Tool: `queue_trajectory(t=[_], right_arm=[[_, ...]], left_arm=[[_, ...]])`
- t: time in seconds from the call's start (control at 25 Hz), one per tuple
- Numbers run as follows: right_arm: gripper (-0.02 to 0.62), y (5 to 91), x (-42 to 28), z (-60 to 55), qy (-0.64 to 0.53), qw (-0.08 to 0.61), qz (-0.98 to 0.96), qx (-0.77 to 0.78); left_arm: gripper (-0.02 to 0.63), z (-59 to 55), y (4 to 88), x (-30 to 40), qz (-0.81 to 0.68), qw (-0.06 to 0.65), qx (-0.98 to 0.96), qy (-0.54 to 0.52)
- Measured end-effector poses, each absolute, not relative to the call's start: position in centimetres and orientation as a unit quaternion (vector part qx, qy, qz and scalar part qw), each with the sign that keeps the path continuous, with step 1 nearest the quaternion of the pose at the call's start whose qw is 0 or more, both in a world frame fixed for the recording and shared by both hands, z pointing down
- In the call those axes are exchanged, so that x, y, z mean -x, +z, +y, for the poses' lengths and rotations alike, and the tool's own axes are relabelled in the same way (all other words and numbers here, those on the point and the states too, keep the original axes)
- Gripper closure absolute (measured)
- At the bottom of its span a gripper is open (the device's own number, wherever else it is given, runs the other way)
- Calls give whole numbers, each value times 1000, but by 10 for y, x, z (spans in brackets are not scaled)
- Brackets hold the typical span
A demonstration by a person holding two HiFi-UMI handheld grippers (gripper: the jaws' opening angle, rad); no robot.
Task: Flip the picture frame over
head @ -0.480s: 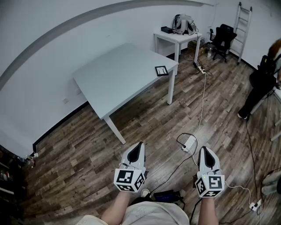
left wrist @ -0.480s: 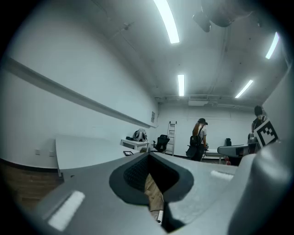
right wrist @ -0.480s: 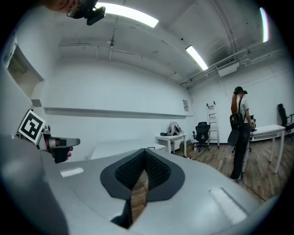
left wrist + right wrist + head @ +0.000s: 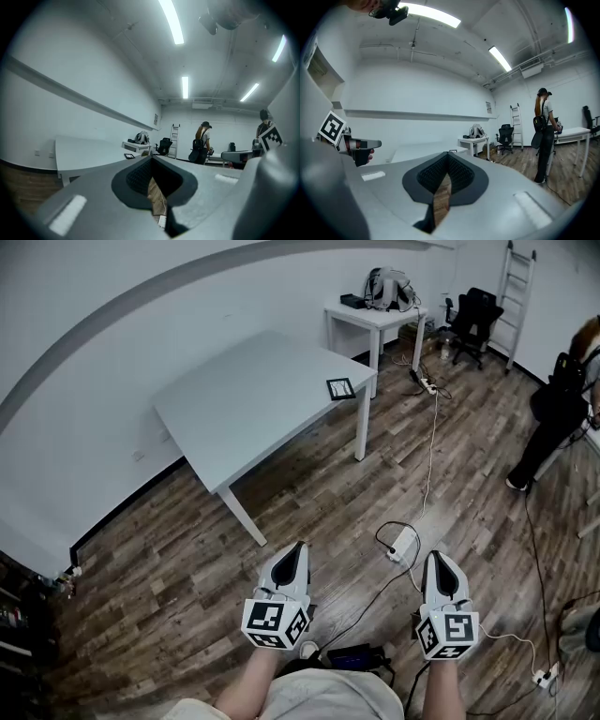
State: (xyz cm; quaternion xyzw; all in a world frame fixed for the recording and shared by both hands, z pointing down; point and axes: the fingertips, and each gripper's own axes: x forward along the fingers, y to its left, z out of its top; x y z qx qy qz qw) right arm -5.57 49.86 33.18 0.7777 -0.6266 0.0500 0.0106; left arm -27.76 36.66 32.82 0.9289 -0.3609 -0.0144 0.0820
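Note:
A small dark picture frame (image 4: 340,388) lies flat near the right corner of the pale grey table (image 4: 244,399), far ahead of me across the floor. It also shows as a small dark shape on the tabletop in the left gripper view (image 4: 129,156). My left gripper (image 4: 298,547) and right gripper (image 4: 439,557) hang side by side low over the wood floor, well short of the table. On both, the jaws meet at the tips and hold nothing.
A small white table (image 4: 375,317) with a bag stands behind the grey one. A black chair (image 4: 472,320) and a ladder (image 4: 520,296) are at the back right. A person (image 4: 558,418) stands at the right edge. Cables and a power strip (image 4: 401,545) lie on the floor.
The table and frame have slid a few pixels left in the head view. Both grippers keep their place and stay shut.

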Motion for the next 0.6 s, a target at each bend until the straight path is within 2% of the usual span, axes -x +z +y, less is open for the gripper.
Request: queue_trajectory(t=[0.6], right_arm=[[571, 333, 9, 521, 56, -10, -640, -766]], left_arm=[[604, 396, 324, 223, -362, 63, -930, -7]])
